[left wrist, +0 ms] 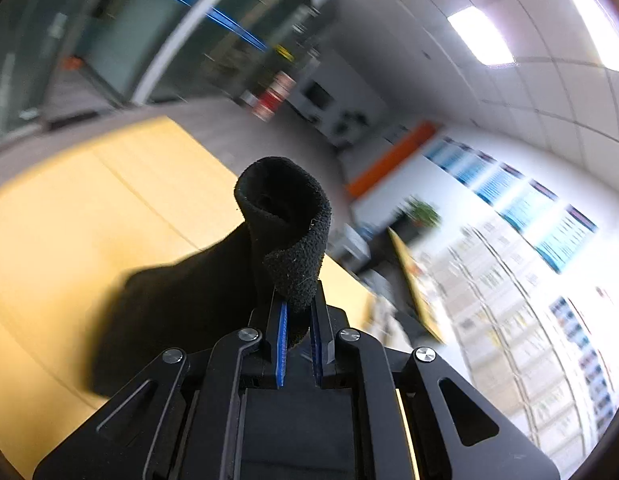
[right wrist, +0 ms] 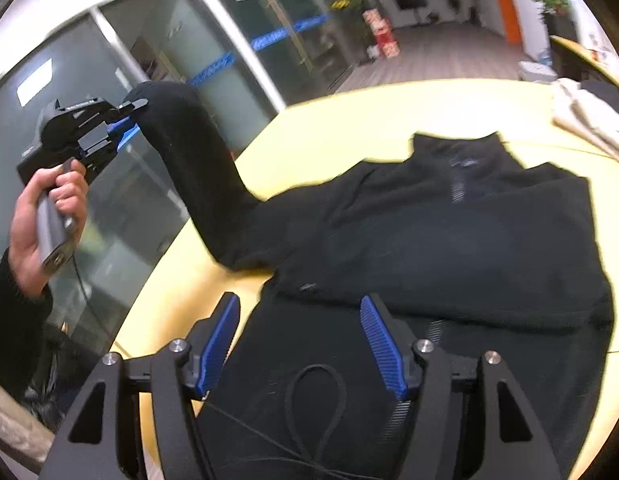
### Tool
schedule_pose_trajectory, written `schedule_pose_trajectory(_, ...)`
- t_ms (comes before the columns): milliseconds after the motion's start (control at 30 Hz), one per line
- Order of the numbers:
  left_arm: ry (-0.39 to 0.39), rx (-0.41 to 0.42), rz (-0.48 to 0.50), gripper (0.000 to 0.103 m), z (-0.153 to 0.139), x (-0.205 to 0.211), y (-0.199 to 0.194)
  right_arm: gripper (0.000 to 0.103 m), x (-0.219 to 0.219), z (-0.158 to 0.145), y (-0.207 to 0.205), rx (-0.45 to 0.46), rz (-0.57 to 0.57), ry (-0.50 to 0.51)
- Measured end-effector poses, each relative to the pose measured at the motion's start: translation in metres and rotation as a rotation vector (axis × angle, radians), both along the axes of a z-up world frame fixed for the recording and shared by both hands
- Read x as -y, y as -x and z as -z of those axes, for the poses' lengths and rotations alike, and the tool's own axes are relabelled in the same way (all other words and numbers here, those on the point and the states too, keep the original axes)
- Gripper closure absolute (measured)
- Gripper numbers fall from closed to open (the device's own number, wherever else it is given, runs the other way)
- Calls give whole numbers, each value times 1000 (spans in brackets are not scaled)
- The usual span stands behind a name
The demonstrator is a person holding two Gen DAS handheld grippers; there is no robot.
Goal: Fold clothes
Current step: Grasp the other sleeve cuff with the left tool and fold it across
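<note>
At upper left of the right wrist view, left tool [right wrist: 129, 120] clamps raised sleeve [right wrist: 181, 152] of black fleece jacket [right wrist: 449, 240], spread on yellow bench [right wrist: 369, 120]. Right tool [right wrist: 299, 344], lower centre, gapes wide, holding nothing. Step judged: sleeve fold; next, carry cuff across body.

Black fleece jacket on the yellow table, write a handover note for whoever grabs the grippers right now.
Left gripper: shut on the sleeve cuff, lifted above the table.
Right gripper: open, hovering over the hem, holding nothing.
Black fleece jacket: lies on the table, collar at the far side.
Done: sleeve picked up.
Left: probably lay the sleeve across the body, fold the other sleeve, then the body.
</note>
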State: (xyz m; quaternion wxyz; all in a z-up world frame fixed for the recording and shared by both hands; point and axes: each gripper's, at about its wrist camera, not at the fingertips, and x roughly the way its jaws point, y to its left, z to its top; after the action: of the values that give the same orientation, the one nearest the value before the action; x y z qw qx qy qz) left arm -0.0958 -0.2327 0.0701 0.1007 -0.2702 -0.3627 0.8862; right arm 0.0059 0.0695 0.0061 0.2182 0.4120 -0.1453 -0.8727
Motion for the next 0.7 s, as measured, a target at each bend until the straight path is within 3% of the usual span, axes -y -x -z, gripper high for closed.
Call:
schedule_pose_trajectory(267,23,79,197,95,26,-196,22,36,-134,-1,-32,-22,216,-24)
schedule_pose_trajectory(567,131,212,312,94,112,-312,23,36,-221,31,-62,40,374,-19)
schedule_pose_trajectory(700,172,213,366,90,121,-357,12,36,-240,42,-55,44,382,0)
